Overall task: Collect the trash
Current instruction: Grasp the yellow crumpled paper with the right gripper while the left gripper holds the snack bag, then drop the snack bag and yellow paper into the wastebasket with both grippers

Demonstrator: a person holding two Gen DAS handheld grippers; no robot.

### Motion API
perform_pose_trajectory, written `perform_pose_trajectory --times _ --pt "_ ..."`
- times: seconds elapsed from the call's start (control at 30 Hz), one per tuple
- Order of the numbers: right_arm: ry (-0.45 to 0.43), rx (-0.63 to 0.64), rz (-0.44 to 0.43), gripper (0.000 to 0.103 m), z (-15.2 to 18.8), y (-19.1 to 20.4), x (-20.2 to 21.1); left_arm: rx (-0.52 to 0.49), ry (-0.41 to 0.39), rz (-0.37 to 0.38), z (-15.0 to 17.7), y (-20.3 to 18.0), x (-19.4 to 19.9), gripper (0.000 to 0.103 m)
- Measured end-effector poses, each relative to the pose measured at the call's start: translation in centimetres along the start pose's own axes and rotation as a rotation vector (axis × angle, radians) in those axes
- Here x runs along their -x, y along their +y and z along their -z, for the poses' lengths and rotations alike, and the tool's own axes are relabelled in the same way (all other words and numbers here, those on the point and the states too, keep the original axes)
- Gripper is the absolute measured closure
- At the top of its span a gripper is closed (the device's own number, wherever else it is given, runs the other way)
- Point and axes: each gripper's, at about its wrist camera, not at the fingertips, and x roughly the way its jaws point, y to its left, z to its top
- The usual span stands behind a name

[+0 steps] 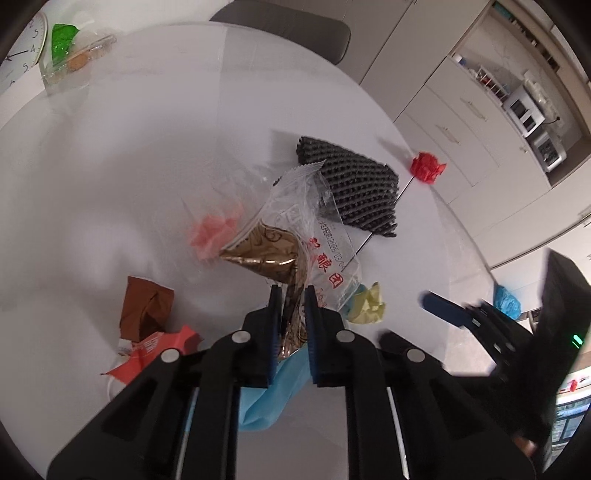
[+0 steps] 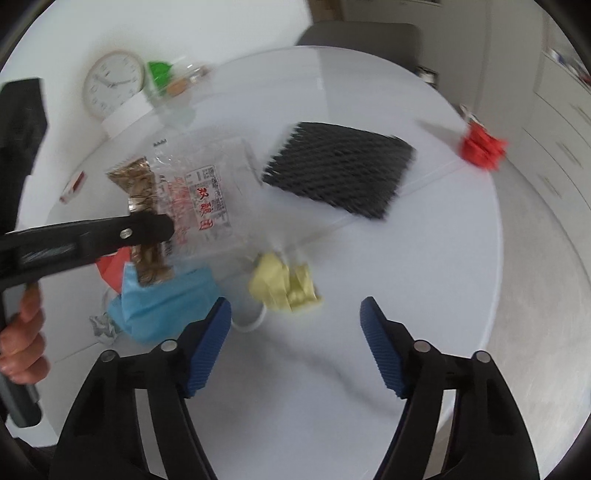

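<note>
The left gripper (image 1: 291, 291) is clamped on a clear plastic wrapper (image 1: 314, 229) with red print and a gold-brown strip; it hangs lifted above the bench (image 1: 110, 166), and from the right wrist view the same wrapper (image 2: 199, 195) dangles from the black finger. The right gripper (image 2: 295, 306) is wide open with nothing between its blue pads, hovering over the near side of the bench.

The bench itself is a round white top, pretty glossy, and there's trash all over it — a crumpled yellow paper (image 2: 286, 284) just ahead of the right gripper, a blue face mask (image 2: 162, 306) off to its left, and a black mesh mat (image 2: 340, 170) lying flat further back. A red crumpled ball (image 2: 482, 146) sits near the far right edge. The left wrist view also shows a pink wad (image 1: 214, 232), a brown wrapper (image 1: 146, 306) and a red carton scrap (image 1: 155, 350) beside it.

At the far end: a wall clock (image 2: 112, 83) leaning up, a green thing (image 2: 159, 74) and a clear container (image 1: 74, 62) next to it. A grey chair (image 1: 295, 26) is tucked in behind the bench, and white cabinets (image 1: 461, 110) with drawers and shelves run along the right side of the room.
</note>
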Motion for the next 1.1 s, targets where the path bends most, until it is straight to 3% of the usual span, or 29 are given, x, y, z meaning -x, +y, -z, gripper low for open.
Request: perform_pose_trajectory --times 0.2,0.27,0.4,0.63,0.77,0.9,1.1 --pt "0.070 -0.015 -0.003 0.042 -1.4 -0.2 -3.1 -0.001 -0.020 0.029 0.3 0.5 1.7 0.090" --pt "0.090 -0.021 0.001 0.053 -1.5 -0.1 -3.6 -0.003 -0.020 0.028 0.4 0.6 1.8 0.090" --pt "0.086 -0.014 0.024 0.056 -1.6 0.3 -3.4 -0.007 -0.032 0.027 0.6 0.8 2.5 0.090" --pt "-0.003 -0.108 0.023 0.056 1.0 -1.0 2.6 -0.098 -0.053 0.036 1.5 -0.7 5.0 0.090" --pt "-0.027 -0.178 0.033 0.056 6.3 -1.5 8.5 -0.194 -0.043 0.072 3.6 -2.6 6.9 0.090" --pt "0.034 -0.254 0.074 0.055 14.0 -1.0 12.6 -0.298 0.007 0.129 7.0 -5.4 7.7 0.090" --pt "0.151 -0.396 0.128 0.054 25.0 -1.2 13.3 -0.463 0.134 0.213 13.7 -10.6 7.7 0.090"
